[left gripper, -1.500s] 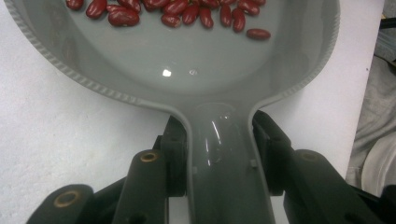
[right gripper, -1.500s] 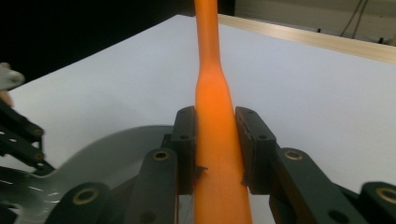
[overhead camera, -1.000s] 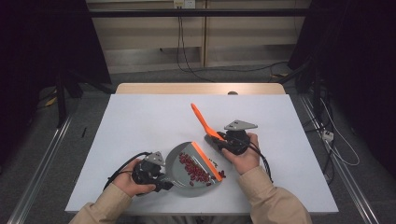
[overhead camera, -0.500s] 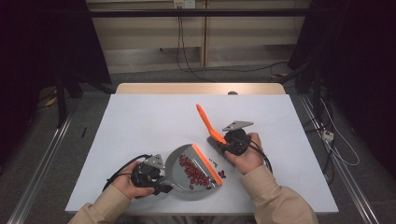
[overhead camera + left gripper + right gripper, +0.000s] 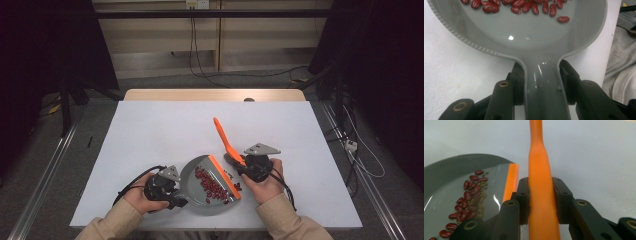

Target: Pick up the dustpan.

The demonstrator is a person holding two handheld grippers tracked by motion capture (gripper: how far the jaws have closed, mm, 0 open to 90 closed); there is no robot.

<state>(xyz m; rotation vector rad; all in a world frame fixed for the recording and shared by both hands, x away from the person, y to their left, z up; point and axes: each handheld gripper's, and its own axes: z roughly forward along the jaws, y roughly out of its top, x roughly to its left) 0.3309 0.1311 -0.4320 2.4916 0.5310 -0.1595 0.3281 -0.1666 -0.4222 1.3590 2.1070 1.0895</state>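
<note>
A grey dustpan [image 5: 194, 172] with an orange front lip [image 5: 224, 176] lies near the table's front edge. Red beans [image 5: 212, 184] are scattered inside it. My left gripper [image 5: 181, 202] is shut on the pan's grey handle [image 5: 546, 90], and the bowl [image 5: 524, 37] with its beans [image 5: 524, 6] lies just ahead of the jaws. My right gripper [image 5: 241, 167], just right of the lip, is shut on an orange tool handle [image 5: 223, 135] that slants up and away. In the right gripper view that handle [image 5: 540, 170] runs between the jaws, with beans [image 5: 471, 192] and small green grains in the pan [image 5: 446, 170] at left.
The white tabletop [image 5: 165, 130] stretches wide behind and to the left of the pan. A wooden strip [image 5: 210, 95] runs along its far edge. Cables trail from both grippers near the front edge. A beige sleeve [image 5: 621, 62] lies at the right of the left gripper view.
My right gripper has carried the orange tool to the right and slightly nearer the person. The left gripper and the dustpan have stayed in place.
</note>
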